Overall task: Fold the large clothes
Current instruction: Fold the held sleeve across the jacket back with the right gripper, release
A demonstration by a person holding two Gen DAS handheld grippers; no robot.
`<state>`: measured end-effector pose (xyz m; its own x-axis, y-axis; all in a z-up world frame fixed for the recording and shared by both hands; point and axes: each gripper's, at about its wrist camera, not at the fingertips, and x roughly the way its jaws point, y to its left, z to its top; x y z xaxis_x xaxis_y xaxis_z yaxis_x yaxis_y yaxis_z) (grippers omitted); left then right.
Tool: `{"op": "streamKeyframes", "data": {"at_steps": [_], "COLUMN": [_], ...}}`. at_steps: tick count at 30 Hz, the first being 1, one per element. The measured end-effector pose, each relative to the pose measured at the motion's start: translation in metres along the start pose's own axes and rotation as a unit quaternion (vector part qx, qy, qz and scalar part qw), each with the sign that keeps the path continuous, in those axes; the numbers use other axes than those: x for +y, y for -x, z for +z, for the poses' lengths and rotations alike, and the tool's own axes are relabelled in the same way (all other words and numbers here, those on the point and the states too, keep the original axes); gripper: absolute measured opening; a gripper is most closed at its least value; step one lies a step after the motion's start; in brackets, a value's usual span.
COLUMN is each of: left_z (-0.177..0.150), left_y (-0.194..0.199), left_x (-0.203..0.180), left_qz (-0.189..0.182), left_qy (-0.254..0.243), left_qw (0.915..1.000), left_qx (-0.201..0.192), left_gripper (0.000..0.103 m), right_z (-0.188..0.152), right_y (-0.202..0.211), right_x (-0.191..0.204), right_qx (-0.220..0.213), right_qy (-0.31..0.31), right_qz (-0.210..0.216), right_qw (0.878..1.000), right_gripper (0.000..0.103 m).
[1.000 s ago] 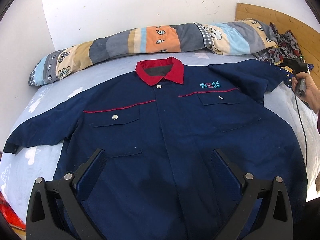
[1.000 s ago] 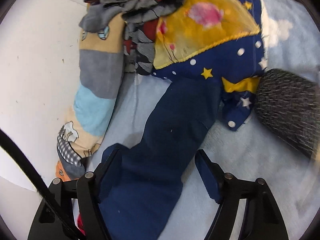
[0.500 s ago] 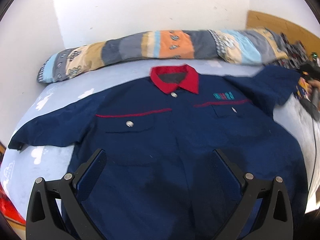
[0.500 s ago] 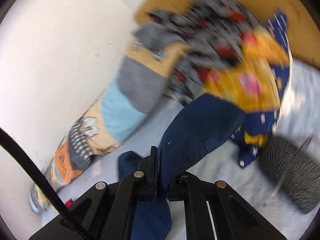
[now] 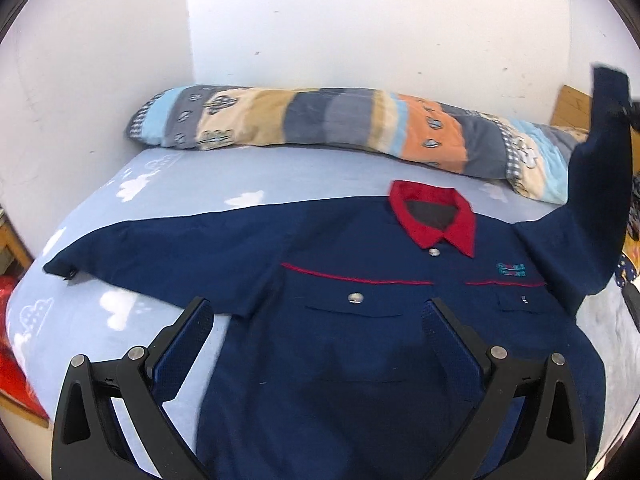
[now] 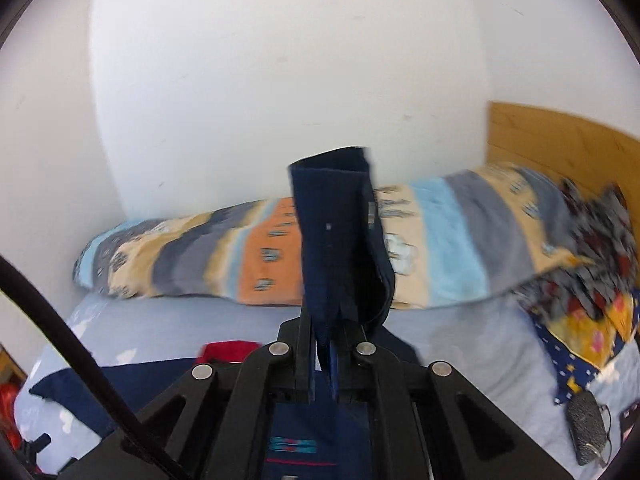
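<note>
Above the bed [image 6: 460, 332], right tool [image 6: 326, 354] pinching sleeve [image 6: 340, 240].

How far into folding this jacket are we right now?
Early. Done: the navy jacket lies spread face up on the bed, buttoned, red collar flat. In hand: the right gripper is shut on the right sleeve, lifted off the bed. Left: no fold is laid yet; the other sleeve lies stretched out, and the left gripper hangs open over the body.
</note>
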<state>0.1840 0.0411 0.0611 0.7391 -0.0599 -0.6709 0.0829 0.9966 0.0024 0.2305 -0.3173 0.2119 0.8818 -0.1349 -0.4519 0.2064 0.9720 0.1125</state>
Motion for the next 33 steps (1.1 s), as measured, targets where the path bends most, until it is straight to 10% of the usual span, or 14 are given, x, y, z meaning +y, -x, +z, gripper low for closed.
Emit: {"op": "streamKeyframes", "data": {"at_steps": [14,21,25,33], "left_z": [-0.012,-0.015,-0.014,-0.004], "left_y": [0.019,0.024,0.024,0.005], "left_x": [0.103,0.137,0.139,0.118], "left_qz": [0.075,0.111,0.111,0.080], "left_qy": [0.083,0.120,0.128,0.109], "left_qw": [0.9937,0.9864,0.9855,0.9908], "left_qx": [0.004,0.004,0.002,0.008], "left_gripper": [0.103,0.103,0.103,0.103], "right_z": [-0.084,-0.217,-0.274,-0.246], "right_y": [-0.113,-0.195,-0.218,-0.159], "right_x": [0.327,0.359,0.374,0.367], "right_qx": [0.140,0.224,0.258,0.211], "right_qy": [0.092,0.119,0.160,0.158], "right_qz": [0.169,0.146,0.125,0.246], "right_qw": [0.971,0.956,0.944,0.933], "right_gripper": [0.005,0.006,0.029,0.072]}}
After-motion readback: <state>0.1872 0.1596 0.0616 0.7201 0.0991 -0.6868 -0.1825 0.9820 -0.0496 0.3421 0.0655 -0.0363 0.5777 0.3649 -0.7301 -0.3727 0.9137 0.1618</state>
